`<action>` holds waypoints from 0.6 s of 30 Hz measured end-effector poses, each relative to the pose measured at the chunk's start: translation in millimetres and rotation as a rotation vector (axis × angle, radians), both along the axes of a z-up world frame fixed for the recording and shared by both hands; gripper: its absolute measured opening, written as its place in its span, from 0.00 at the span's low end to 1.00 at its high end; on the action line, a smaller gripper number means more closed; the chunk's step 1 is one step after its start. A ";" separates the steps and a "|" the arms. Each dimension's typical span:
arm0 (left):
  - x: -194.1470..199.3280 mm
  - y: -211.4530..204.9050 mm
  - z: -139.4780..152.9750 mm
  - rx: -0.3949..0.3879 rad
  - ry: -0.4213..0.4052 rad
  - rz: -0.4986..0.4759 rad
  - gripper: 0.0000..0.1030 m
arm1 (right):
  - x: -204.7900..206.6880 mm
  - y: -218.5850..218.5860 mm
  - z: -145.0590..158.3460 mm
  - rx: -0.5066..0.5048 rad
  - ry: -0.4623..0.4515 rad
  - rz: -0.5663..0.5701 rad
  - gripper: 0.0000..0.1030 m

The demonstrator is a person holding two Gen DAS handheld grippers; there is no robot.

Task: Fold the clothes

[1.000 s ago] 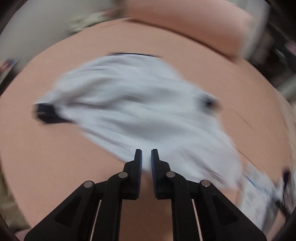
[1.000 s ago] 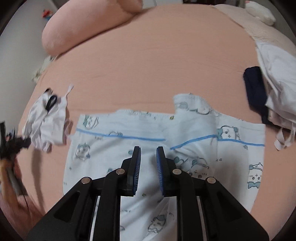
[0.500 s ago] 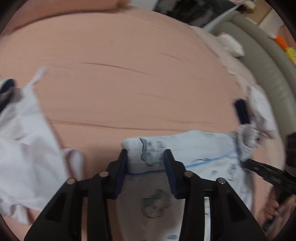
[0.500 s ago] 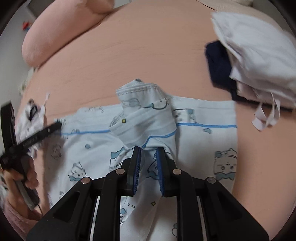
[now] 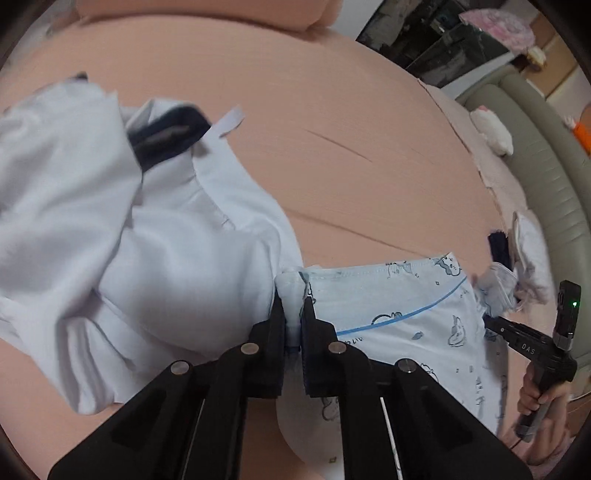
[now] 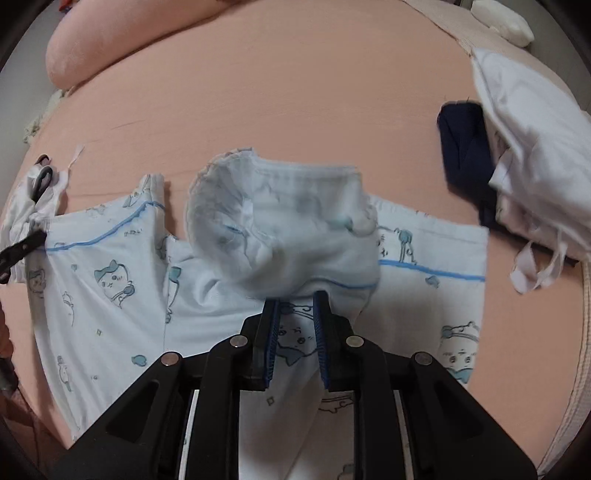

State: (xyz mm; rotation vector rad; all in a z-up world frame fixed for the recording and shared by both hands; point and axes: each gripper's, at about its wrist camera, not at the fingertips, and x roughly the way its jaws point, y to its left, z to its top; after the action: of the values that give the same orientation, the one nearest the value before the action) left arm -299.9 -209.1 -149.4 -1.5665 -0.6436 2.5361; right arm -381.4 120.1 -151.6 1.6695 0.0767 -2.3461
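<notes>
Bedsheet (image 6: pixel 295 85), peach, lightly creased, covers whole bed. Landmark: printed pajama garment (image 6: pixel 107 280), pale blue with cartoon animals, spread on sheet at near edge. Far left of garment: pink bolster pillow (image 6: pixel 122 40). Left of garment: crumpled white garment (image 5: pixel 122 240), dark collar. Left tongs (image 5: pixel 293 314) clamped on garment's left corner edge. Right tongs (image 6: pixel 295 314) clamped on bunched fold at garment's middle. Right of garment: navy cloth (image 6: pixel 465 144), white clothes pile (image 6: pixel 528 155). Beyond, right: grey-green padded bed frame (image 5: pixel 546 173), cluttered dark shelving (image 5: pixel 443 33).
</notes>
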 end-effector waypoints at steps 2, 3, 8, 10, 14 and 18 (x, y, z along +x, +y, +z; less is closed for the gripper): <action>2.3 1.1 1.3 -0.005 0.043 -0.023 0.09 | 4.2 -7.3 16.1 -0.079 0.042 0.010 0.17; 3.7 4.2 0.5 -0.013 0.053 -0.038 0.10 | 6.4 -17.1 25.5 -0.104 0.071 0.040 0.17; 18.7 3.9 -8.3 -0.002 0.063 -0.073 0.23 | -10.9 -75.3 27.9 -0.078 0.090 0.167 0.39; 22.4 7.1 -8.6 -0.008 0.082 -0.080 0.23 | -23.2 -89.3 9.3 -0.045 0.063 0.194 0.39; 28.8 15.0 12.6 -0.071 0.166 -0.065 0.13 | -41.6 -92.8 -4.9 0.025 0.056 0.220 0.14; 23.6 -0.1 20.7 -0.113 0.183 -0.024 0.13 | -47.3 -91.2 10.8 0.000 0.105 0.209 0.05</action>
State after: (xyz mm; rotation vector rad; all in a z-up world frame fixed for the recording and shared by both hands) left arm -276.3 -209.2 -128.7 -1.3417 -0.4653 2.6994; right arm -428.6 28.9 -140.8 1.4598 0.2574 -2.2738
